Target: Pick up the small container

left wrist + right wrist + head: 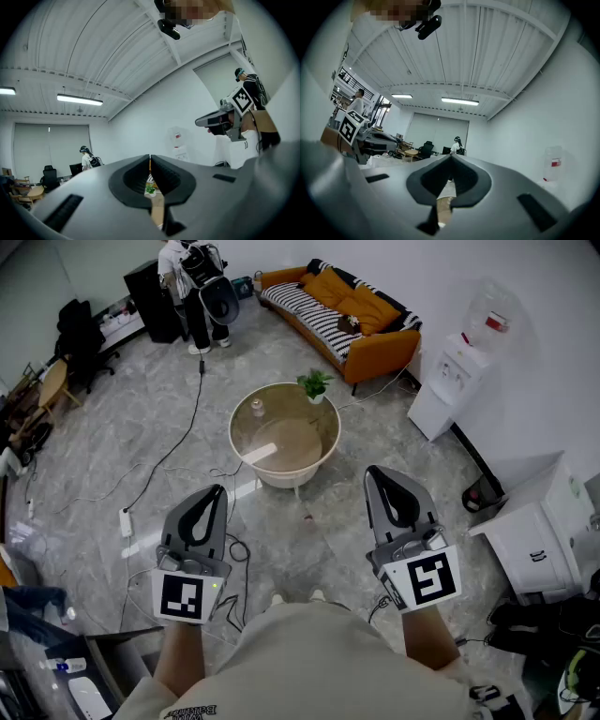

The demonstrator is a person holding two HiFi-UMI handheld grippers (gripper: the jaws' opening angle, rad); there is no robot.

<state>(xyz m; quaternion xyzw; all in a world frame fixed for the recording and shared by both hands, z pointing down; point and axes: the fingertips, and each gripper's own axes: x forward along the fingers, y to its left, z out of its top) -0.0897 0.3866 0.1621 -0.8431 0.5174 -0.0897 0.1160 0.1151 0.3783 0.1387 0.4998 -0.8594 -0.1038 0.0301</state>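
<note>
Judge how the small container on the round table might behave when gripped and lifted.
The container looks small, so probably light. It seems round and upright, so a nudge may tip or roll it. The table looks glossy, so it might slide.

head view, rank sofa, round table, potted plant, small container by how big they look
1. sofa and round table: look about alike, too close to rank, and the sofa stands farther off
2. potted plant
3. small container
</note>
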